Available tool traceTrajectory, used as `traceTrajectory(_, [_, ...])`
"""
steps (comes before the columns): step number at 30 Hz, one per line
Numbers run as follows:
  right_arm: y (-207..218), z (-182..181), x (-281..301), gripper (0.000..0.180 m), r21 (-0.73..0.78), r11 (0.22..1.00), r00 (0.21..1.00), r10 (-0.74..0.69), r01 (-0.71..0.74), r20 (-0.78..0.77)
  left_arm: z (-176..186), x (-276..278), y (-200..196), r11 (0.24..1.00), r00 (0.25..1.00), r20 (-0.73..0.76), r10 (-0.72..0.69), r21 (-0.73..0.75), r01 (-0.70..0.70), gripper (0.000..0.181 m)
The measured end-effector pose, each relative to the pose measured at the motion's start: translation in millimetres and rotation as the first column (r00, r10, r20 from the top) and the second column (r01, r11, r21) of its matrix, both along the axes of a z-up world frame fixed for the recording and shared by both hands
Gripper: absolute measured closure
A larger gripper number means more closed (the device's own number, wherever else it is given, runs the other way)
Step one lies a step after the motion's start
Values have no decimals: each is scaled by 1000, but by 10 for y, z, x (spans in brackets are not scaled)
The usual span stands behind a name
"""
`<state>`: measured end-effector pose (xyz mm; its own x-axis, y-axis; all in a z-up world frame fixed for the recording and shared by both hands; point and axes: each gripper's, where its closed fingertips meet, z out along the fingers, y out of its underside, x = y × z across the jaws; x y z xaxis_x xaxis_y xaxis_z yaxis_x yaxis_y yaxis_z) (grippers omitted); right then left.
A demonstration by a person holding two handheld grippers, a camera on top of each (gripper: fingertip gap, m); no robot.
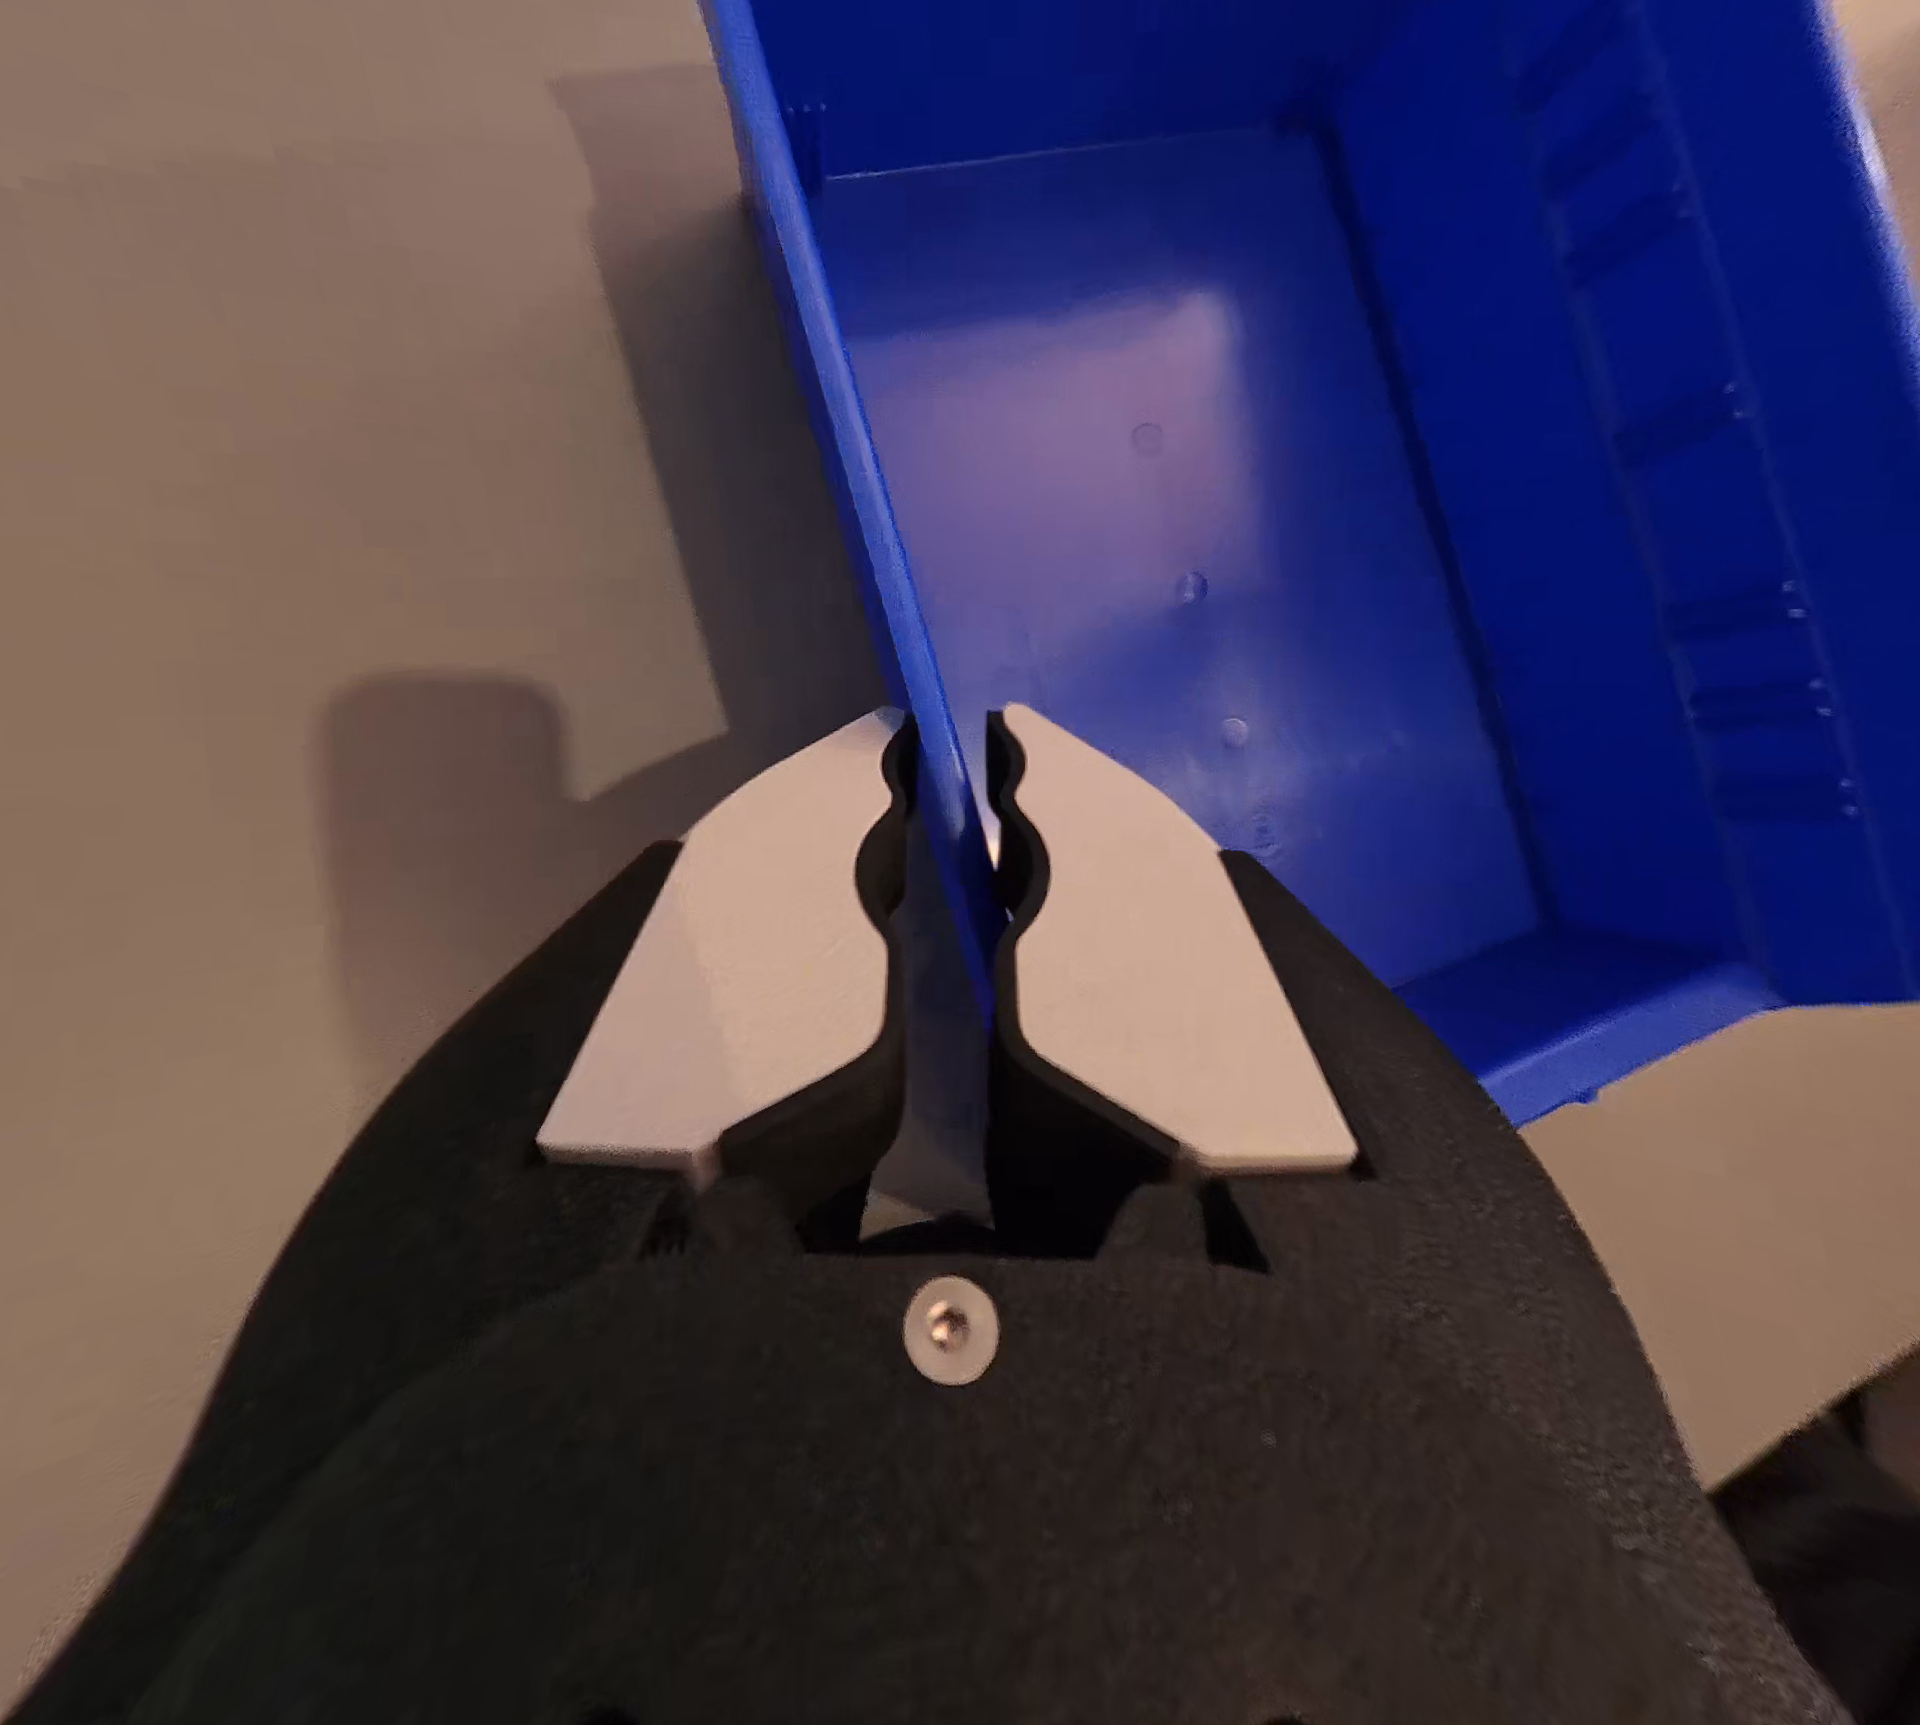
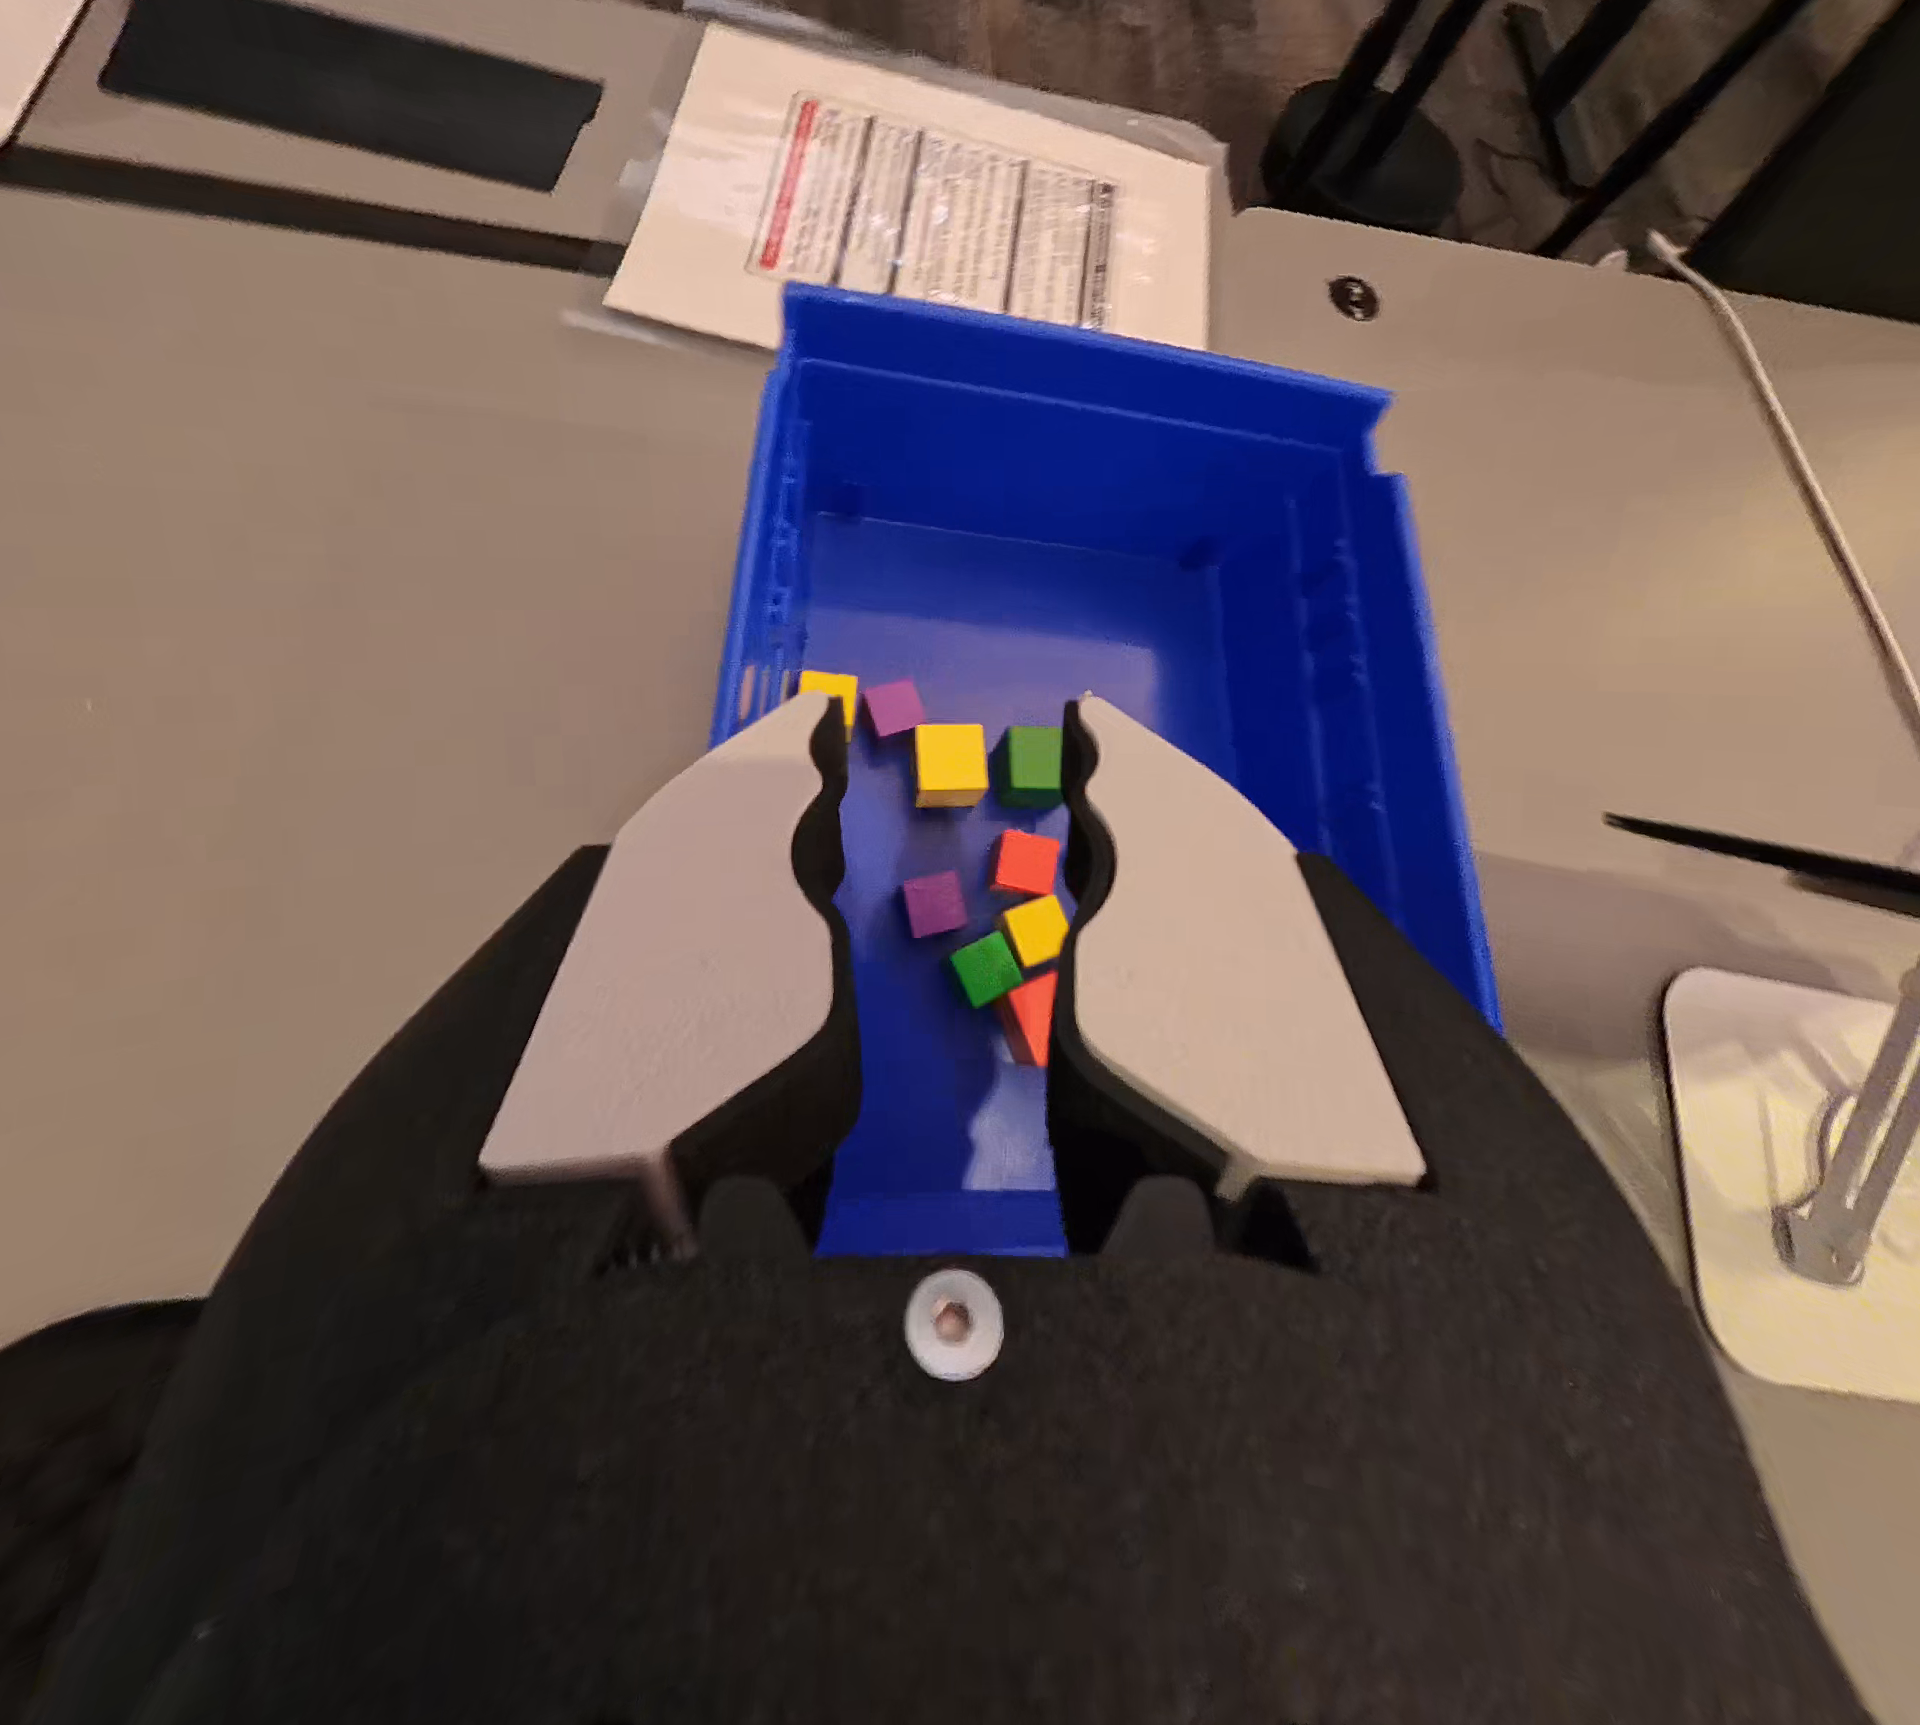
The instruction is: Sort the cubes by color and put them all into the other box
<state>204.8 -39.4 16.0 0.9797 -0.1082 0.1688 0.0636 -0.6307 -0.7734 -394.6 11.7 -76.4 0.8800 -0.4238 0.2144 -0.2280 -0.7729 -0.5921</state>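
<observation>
Grey tabletop [image 2: 312, 636] fills both views, with dark wood-look flooring beyond its far edge. On the right wrist view, a blue box [image 2: 1382, 740] sits on the table holding small cubes scattered loose near its front: a yellow cube [image 2: 949, 763], a green cube [image 2: 1032, 766], an orange cube [image 2: 1027, 862], a purple cube [image 2: 933, 902] and others mixed among them. Behind the box lies a printed sheet in a clear sleeve [image 2: 935, 189]. The right gripper [image 2: 958, 714] hovers over the cubes with its fingers spread apart, holding nothing. On the left wrist view, the left gripper [image 1: 951, 719] has its fingers closed tight on the side wall of an empty blue box [image 1: 1143, 480], which looks tilted. Sorting seems barely begun. Because the cubes lie close together, touching in places, the spread fingers could nudge or pinch two colours at once. The thin wall could also slip from the left pinch, dropping the empty box.
</observation>
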Motion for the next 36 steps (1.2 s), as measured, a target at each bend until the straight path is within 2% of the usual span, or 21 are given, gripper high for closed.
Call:
traceTrajectory(2, [-40,80,181,141,26,999,998,-42,43,-39,1,189,-64,1000,998,60,-19,-14,20,164])
traceTrajectory(5, [-6,2,616,137,-65,992,992,-111,107,-52,59,392,-132,998,983,178,-42,-38,50,154])
traceTrajectory(10, [-8,-271,1340,136,-223,956,977,-208,191,-55,495,208,-89,988,886,463,14,132,-84,157])
traceTrajectory(12, [-47,-431,1509,135,-286,940,975,-214,188,-62,668,47,-127,975,848,529,20,178,-134,157])
traceTrajectory(15, [-87,-708,1668,126,-363,911,961,-251,195,-114,811,-190,-196,942,863,505,35,271,-197,158])
traceTrajectory(19, [-41,-1021,1683,126,-404,898,939,-274,173,-208,836,-464,-255,895,931,350,105,374,-242,158])
traceTrajectory(24, [-65,-1305,1697,126,-525,828,917,-346,198,-199,881,-818,-220,822,950,217,225,481,-304,158])
traceTrajectory(26, [-28,-1321,1660,143,-526,829,910,-352,193,-221,891,-863,-221,812,948,211,238,493,-313,158])
traceTrajectory(29, [4,-1364,1584,158,-546,822,904,-347,163,-252,878,-891,-216,809,943,220,250,487,-328,159])
traceTrajectory(31, [9,-1363,1579,160,-546,822,902,-347,162,-256,862,-888,-210,812,941,227,250,480,-331,161])
traceTrajectory(34, [29,-1353,1504,171,-531,839,853,-359,117,-379,846,-881,-206,814,939,236,249,475,-336,163])
traceTrajectory(36, [3,-1351,1495,171,-532,839,834,-370,111,-409,836,-848,-218,823,941,246,233,465,-326,164])
